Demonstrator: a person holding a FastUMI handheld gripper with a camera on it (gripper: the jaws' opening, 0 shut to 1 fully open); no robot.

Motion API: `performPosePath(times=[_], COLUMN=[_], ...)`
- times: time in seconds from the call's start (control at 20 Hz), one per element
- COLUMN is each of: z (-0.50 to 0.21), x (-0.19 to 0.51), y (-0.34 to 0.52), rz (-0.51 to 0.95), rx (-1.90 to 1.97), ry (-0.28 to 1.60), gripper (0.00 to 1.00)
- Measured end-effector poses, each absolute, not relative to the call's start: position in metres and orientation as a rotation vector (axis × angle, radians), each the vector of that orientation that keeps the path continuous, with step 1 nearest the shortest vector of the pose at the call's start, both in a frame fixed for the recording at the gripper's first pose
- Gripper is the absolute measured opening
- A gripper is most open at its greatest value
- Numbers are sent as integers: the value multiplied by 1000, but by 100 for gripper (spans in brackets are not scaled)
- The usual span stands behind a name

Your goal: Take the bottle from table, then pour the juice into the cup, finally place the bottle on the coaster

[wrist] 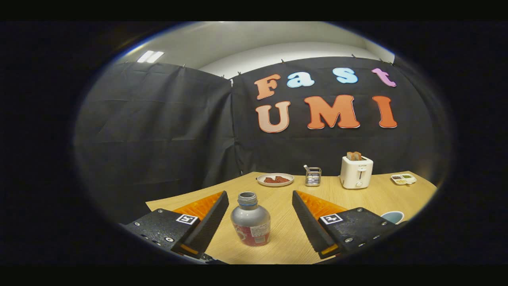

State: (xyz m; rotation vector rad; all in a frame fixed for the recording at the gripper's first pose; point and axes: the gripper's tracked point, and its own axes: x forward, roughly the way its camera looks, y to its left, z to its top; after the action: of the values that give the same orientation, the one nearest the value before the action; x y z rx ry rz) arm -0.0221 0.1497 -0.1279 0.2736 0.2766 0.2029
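surface: wooden table (369,198)
gripper (260,202): level, fingers spread wide, flanking bottle
bottle (251,220): upright between them, untouched, capless mouth up

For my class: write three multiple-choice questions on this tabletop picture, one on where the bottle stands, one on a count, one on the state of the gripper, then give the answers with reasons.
1. Where is the bottle?
A. between the gripper's fingers
B. on the plate
C. behind the toaster

2. How many toasters stand on the table?
A. none
B. one
C. three

3. What state is the gripper in?
A. shut on the bottle
B. shut on the cup
C. open

Answers: 1 A, the bottle stands upright on the table between the two fingers. 2 B, a single white toaster is at the back. 3 C, gaps show on both sides of the bottle.
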Motion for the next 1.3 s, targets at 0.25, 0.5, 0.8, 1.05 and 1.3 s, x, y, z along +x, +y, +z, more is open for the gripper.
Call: performPosePath(times=[0.25, 0.5, 0.8, 1.05, 1.3], z=[-154, -185, -225, -245, -248], x=[-21, -24, -28, -31, -33], y=[167, 179, 186, 188, 190], rz=[217, 207, 174, 134, 116], rx=[306, 287, 308, 323, 377], ry=[328, 386, 471, 526, 559], gripper=[96, 96, 96, 93, 82])
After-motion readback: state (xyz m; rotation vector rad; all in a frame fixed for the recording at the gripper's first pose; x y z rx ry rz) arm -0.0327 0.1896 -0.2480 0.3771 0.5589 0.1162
